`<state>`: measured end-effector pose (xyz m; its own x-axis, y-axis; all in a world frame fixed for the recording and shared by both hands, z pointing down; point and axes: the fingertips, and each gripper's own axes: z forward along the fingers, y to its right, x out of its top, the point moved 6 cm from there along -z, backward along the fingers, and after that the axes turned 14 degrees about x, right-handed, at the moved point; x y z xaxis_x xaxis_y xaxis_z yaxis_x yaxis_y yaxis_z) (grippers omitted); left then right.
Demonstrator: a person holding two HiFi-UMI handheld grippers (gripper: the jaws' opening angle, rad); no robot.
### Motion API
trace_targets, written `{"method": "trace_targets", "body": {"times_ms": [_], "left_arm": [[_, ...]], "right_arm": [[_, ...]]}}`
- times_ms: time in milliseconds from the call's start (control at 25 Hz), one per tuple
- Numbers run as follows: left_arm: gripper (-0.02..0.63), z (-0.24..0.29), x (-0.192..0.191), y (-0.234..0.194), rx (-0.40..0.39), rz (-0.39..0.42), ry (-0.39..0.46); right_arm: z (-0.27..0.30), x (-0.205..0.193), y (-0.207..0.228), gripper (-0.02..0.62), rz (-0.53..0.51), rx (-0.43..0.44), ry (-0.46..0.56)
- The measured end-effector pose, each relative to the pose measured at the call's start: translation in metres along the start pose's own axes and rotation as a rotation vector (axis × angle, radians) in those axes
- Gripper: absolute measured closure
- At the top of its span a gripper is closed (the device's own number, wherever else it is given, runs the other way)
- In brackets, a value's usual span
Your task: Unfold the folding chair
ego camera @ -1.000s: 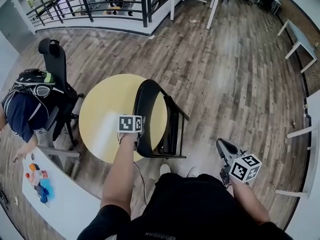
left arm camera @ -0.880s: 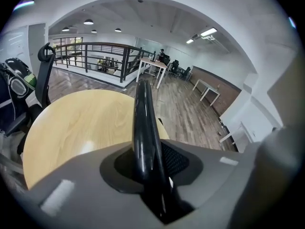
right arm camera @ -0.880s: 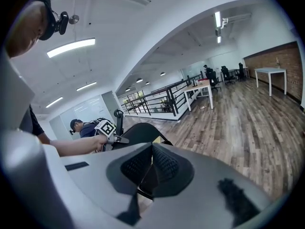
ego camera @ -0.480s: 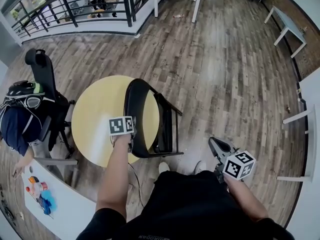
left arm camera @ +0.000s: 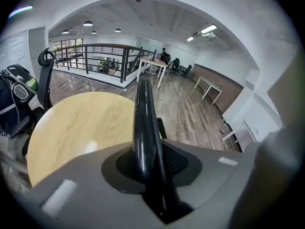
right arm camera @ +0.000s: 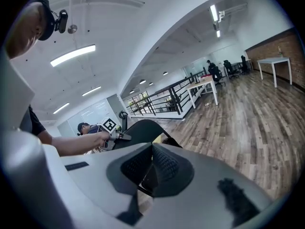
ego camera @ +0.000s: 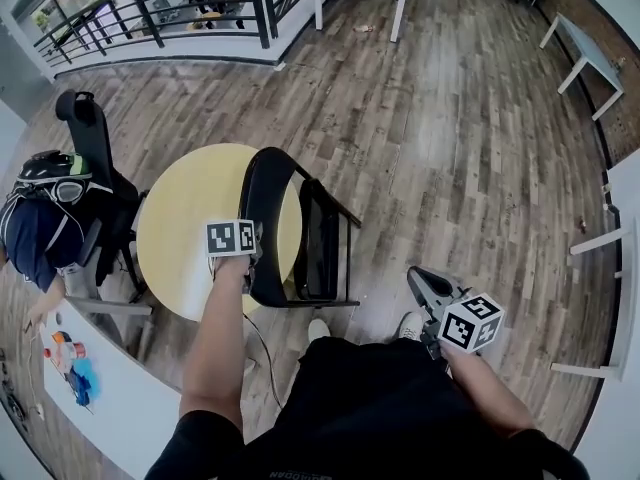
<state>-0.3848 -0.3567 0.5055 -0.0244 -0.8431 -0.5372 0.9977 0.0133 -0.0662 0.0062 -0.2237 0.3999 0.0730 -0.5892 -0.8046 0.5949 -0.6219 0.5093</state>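
Observation:
The black folding chair [ego camera: 300, 233] stands partly folded on the wood floor, against the round yellow table [ego camera: 185, 228]. My left gripper [ego camera: 256, 258] has just been closing and is now shut on the rim of the chair's curved backrest [left arm camera: 143, 118], which runs up between the jaws of the left gripper [left arm camera: 148, 168]. My right gripper [ego camera: 415, 278] hangs shut and empty to the right of the chair, apart from it. In the right gripper view the right gripper [right arm camera: 152, 163] has its pads together, and the chair [right arm camera: 143, 128] lies beyond them.
An office chair [ego camera: 85, 128] with a backpack and a seated person [ego camera: 30, 233] are left of the table. A white desk [ego camera: 110, 388] with small items is at lower left. A railing [ego camera: 150, 8] runs along the back, and white tables [ego camera: 610, 243] stand at right.
The left gripper has kept its place at the backrest's rim and has risen slightly with it. The right gripper has come a little closer to the chair.

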Motion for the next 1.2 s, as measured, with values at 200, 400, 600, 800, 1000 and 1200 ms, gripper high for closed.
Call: {"method": "trace_targets", "body": {"times_ms": [200, 400, 600, 800, 1000, 1200], "left_arm": [[0.505, -0.011, 0.005, 0.045, 0.049, 0.028, 0.001], [0.502, -0.021, 0.011, 0.09, 0.094, 0.054, 0.004], [0.5, -0.029, 0.015, 0.127, 0.134, 0.079, 0.008], [0.497, -0.036, 0.013, 0.156, 0.168, 0.104, 0.015], [0.497, -0.037, 0.019, 0.187, 0.185, 0.117, 0.022], [0.499, -0.04, 0.017, 0.215, 0.206, 0.133, 0.019]], "right_arm": [[-0.032, 0.004, 0.039, 0.589, -0.002, 0.047, -0.002], [-0.06, 0.013, 0.073, 0.591, -0.017, 0.095, -0.008], [-0.078, 0.015, 0.094, 0.589, -0.066, 0.179, -0.076], [-0.107, 0.007, 0.107, 0.59, -0.115, 0.223, -0.141], [-0.119, 0.004, 0.118, 0.591, -0.101, 0.258, -0.178], [-0.136, 0.01, 0.109, 0.59, -0.146, 0.258, -0.149]]}}
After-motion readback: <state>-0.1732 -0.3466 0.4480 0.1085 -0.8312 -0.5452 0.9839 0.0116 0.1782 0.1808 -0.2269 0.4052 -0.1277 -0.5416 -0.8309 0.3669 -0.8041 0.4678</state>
